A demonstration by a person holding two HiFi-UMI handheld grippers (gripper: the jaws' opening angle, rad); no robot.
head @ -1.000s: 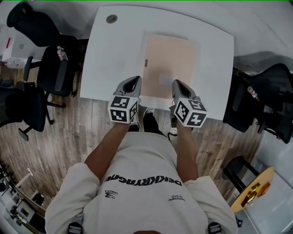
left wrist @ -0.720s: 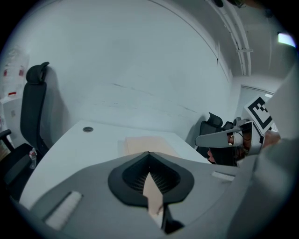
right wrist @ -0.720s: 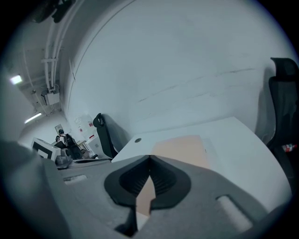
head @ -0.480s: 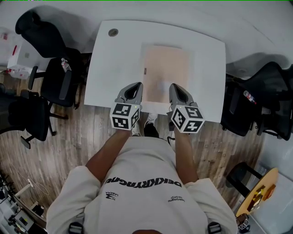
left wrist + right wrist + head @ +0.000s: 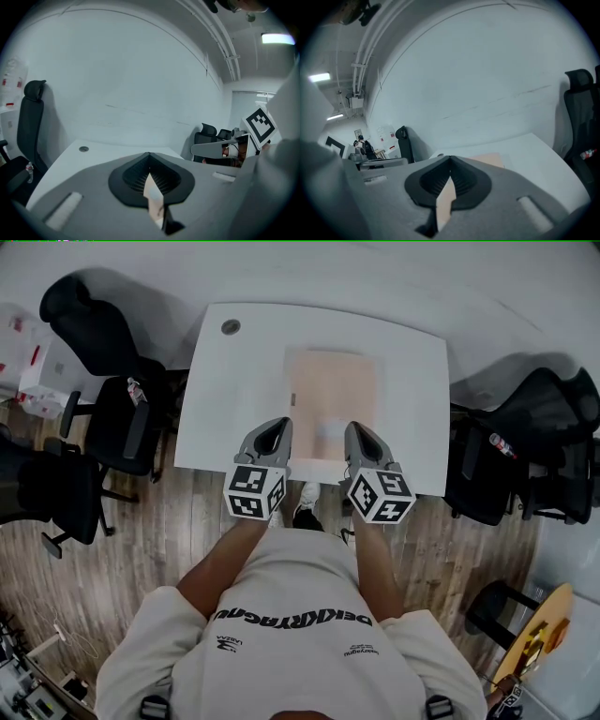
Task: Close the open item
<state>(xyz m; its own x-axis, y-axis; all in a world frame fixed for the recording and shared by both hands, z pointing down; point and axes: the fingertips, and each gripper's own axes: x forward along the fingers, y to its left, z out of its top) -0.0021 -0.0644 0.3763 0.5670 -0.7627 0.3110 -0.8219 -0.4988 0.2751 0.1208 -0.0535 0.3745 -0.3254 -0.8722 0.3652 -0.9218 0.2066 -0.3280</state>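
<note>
Flat tan rectangular folder-like item (image 5: 333, 395) lies mid white counter (image 5: 412, 409), looks flat already, can't tell if its cover is fully down. Prob light, thin, bendy card, so I'd press or pinch a free edge, not the middle. Left gripper (image 5: 273, 430) & right gripper (image 5: 362, 431) hover over its near edge, fingers of both clenched on nothing; no containers on the counter, only a round grey cable grommet (image 5: 231, 326) at the far-left corner.
</note>
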